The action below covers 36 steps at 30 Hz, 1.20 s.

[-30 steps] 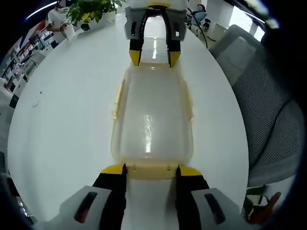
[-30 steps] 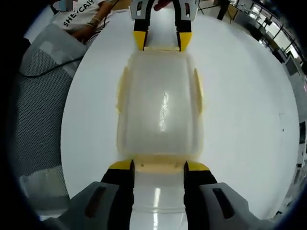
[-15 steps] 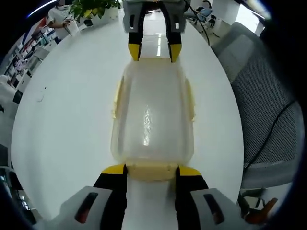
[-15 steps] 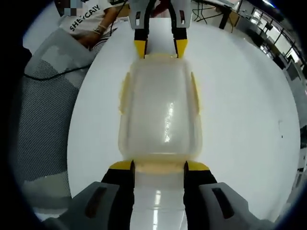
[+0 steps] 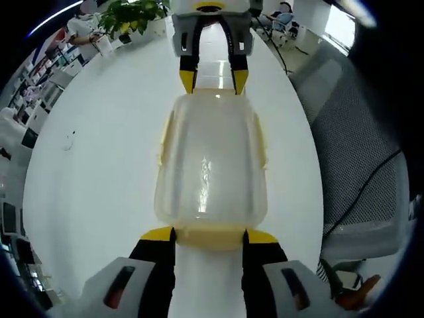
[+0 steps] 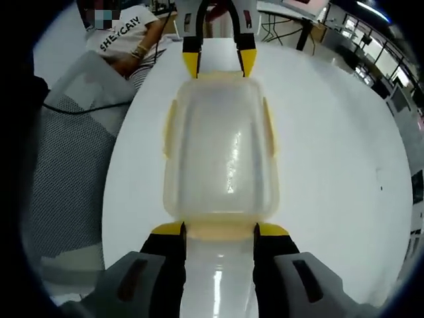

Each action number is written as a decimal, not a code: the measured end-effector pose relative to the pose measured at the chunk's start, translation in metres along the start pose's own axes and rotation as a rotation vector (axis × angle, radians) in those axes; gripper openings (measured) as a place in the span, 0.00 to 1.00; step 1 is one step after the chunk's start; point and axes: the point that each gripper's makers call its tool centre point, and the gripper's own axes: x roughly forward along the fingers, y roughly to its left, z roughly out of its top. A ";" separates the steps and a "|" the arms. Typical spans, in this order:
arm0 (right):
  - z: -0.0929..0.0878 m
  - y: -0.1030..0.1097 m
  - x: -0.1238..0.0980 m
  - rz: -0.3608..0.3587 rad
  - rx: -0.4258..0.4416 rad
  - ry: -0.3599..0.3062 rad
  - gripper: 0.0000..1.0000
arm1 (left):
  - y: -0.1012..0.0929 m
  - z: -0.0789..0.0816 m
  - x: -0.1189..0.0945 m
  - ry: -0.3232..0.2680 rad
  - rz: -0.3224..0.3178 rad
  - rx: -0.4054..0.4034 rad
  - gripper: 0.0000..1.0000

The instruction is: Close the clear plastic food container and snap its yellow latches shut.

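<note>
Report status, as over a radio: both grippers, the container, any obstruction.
Left gripper and right gripper open, at opposite ends of the container. Lid on; side latches visible. Nothing blocking on the white table.

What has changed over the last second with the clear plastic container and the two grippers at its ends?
Little has changed. The clear plastic food container with yellow latches sits lid-on between the left gripper at one short end and the right gripper at the other, as before. No grip was taken or released. The background around the white round table has shifted, which points to camera motion rather than the container moving.
</note>
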 end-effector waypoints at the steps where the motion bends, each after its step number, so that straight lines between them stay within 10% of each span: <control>1: 0.001 0.000 -0.001 0.001 -0.001 -0.001 0.36 | 0.001 0.001 -0.001 0.001 -0.001 0.000 0.33; 36: -0.036 -0.003 -0.039 -0.014 -0.010 0.034 0.36 | 0.006 0.049 0.002 -0.069 -0.023 0.017 0.33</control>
